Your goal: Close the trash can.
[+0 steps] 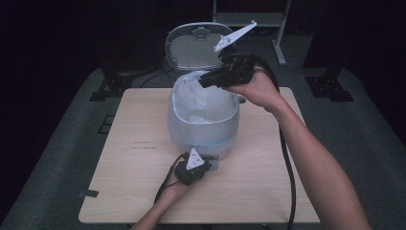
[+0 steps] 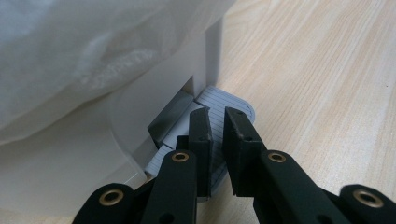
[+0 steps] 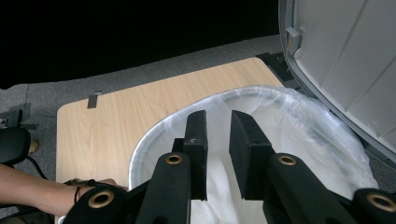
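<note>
Left tongs (image 2: 217,123), jaws nearly together and gripping nothing, press the ribbed grey plastic pedal (image 2: 233,105) at the base of the rounded white plastic bin (image 1: 203,127) mid-table (image 1: 124,191). Bin upright, crinkled clear liner (image 3: 289,121), lid (image 1: 194,45) raised. Right tongs (image 3: 218,126) slightly parted, empty, over the rim.

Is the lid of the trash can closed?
No, the lid stands tipped up and back behind the trash can, so the plastic bag inside is open to view.

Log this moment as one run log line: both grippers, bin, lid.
left gripper: shut, pressing pedal | right gripper: open, empty, above bin | lid: up | liner bag: in bin
</note>
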Available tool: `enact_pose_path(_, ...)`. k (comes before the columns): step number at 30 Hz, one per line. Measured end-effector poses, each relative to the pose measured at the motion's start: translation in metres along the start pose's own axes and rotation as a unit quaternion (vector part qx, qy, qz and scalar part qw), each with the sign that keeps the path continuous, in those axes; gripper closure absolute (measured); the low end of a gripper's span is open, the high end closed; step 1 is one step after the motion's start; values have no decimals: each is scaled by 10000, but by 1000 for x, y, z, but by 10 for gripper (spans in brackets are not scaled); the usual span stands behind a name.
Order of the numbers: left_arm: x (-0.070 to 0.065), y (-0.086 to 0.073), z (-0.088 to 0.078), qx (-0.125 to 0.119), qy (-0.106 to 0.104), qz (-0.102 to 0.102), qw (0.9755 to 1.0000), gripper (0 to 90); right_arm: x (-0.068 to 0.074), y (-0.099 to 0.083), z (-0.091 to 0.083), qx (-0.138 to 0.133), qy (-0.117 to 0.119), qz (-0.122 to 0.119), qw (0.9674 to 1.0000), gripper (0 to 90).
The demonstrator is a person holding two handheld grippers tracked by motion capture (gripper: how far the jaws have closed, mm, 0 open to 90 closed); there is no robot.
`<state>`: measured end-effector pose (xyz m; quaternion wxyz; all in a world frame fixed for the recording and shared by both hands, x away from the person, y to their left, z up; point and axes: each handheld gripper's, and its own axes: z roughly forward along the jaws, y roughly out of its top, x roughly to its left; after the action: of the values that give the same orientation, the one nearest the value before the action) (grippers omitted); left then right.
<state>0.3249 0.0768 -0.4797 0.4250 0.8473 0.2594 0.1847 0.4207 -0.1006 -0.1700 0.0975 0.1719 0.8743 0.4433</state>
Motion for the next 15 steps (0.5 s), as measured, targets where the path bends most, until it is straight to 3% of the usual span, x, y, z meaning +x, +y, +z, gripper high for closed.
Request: enact_pose_path(15,0,0,0,-11,-12,-7,10000,816,0,-13,-15,-60,28,85,9999,719)
